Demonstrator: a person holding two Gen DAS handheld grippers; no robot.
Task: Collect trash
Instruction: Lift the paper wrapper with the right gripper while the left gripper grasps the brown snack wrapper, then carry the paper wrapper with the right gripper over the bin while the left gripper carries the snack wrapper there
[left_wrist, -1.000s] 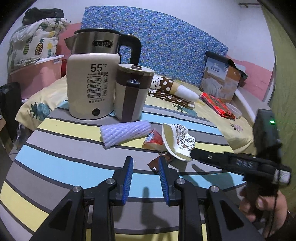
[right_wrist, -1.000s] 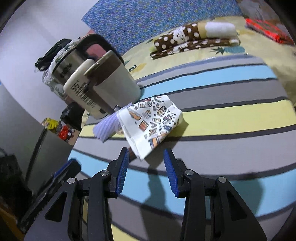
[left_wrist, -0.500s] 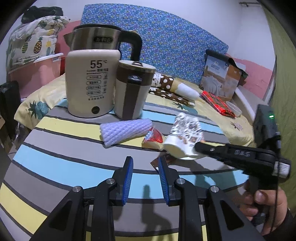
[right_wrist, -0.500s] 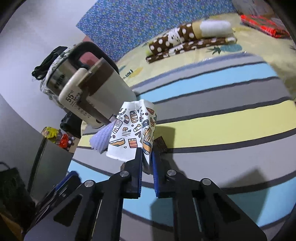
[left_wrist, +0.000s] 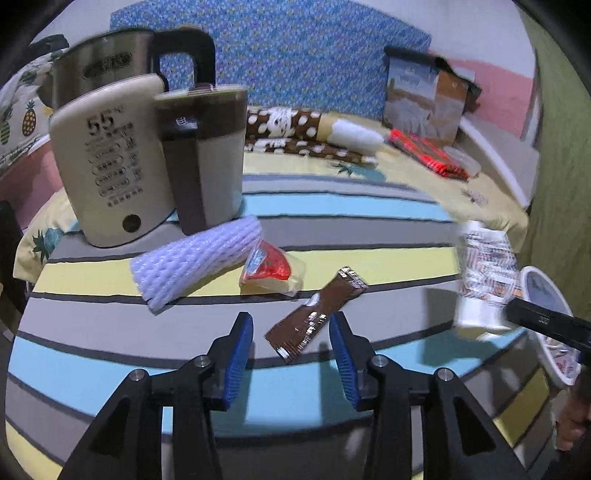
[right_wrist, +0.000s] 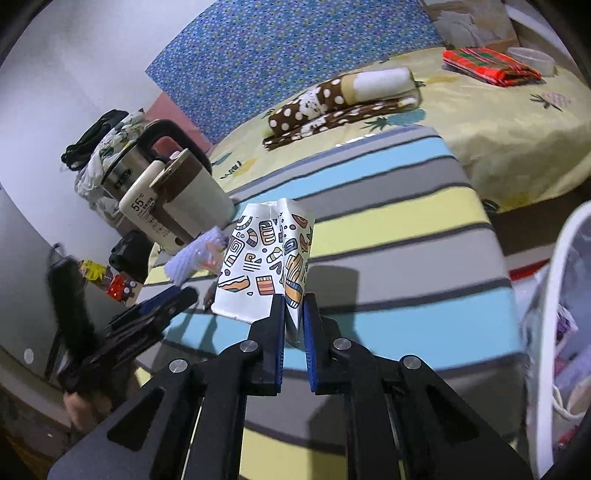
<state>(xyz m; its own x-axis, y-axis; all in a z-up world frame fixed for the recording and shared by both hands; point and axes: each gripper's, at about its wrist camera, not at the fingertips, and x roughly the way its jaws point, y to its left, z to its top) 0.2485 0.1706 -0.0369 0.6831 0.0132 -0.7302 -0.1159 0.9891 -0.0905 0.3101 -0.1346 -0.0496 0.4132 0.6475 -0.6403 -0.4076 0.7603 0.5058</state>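
My right gripper (right_wrist: 294, 310) is shut on a crushed patterned paper cup (right_wrist: 264, 262) and holds it above the striped table, near a white bin (right_wrist: 565, 254) at the right. The cup (left_wrist: 484, 273) and bin (left_wrist: 545, 306) also show in the left wrist view at the right. My left gripper (left_wrist: 291, 347) is open and empty, low over the table. A brown wrapper (left_wrist: 317, 314) lies just ahead between its fingers. A red and clear wrapper (left_wrist: 271, 269) and a white foam net sleeve (left_wrist: 195, 262) lie beyond.
A cream kettle (left_wrist: 110, 147) and a brown and cream mug (left_wrist: 203, 155) stand at the back left of the striped table (left_wrist: 110, 325). A bed with a dotted brown cloth (left_wrist: 295, 125), a red cloth and a box lies behind.
My right gripper shut on the paper cup, lifted it and carried it right toward the bin. The brown wrapper it hid now shows. My left gripper opened wider and moved closer.
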